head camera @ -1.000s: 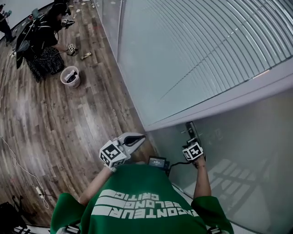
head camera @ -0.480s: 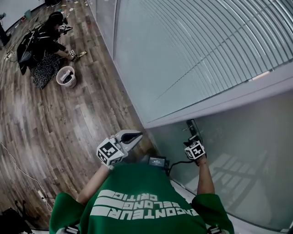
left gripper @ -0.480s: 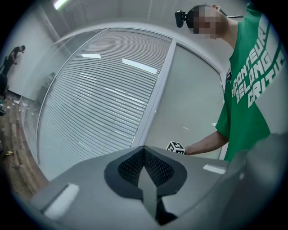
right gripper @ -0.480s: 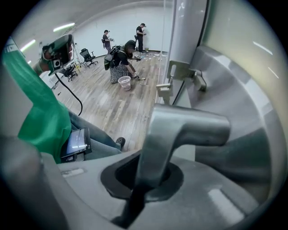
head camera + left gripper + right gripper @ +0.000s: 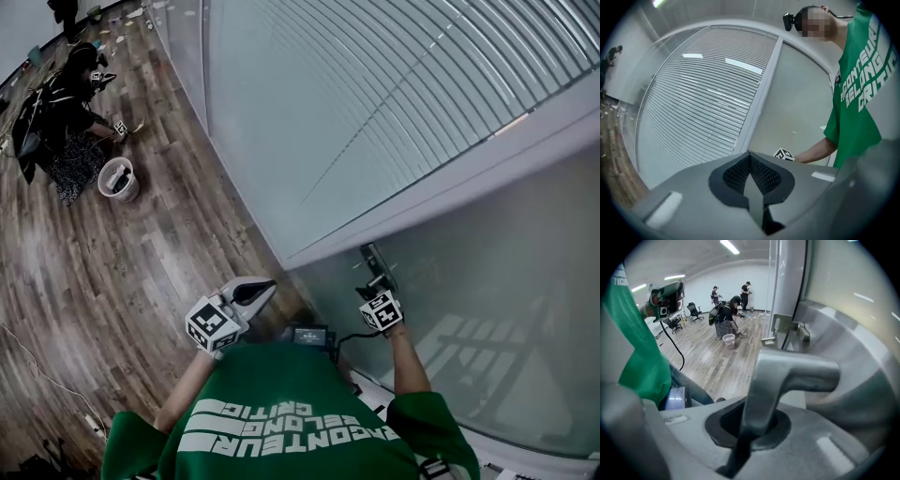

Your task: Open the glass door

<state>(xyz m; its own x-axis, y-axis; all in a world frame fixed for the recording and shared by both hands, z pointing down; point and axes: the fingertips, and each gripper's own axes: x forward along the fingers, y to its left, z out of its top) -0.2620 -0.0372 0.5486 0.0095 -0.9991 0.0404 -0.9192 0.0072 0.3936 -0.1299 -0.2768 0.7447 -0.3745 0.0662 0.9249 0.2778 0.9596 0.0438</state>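
Clamping door handle (image 5: pixel 787 376) beside frame (image 5: pixel 422 202) edge: right tongs (image 5: pixel 752 427); left tongs (image 5: pixel 750 164) closed

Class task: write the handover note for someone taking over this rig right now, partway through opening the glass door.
Right gripper: shut on the metal door handle.
Left gripper: shut, empty, held off to the side, away from the door.
Glass door: frosted, directly ahead; it looks closed.
Done: handle gripped.
Left: probably press the lever down, swing the door open, then release.
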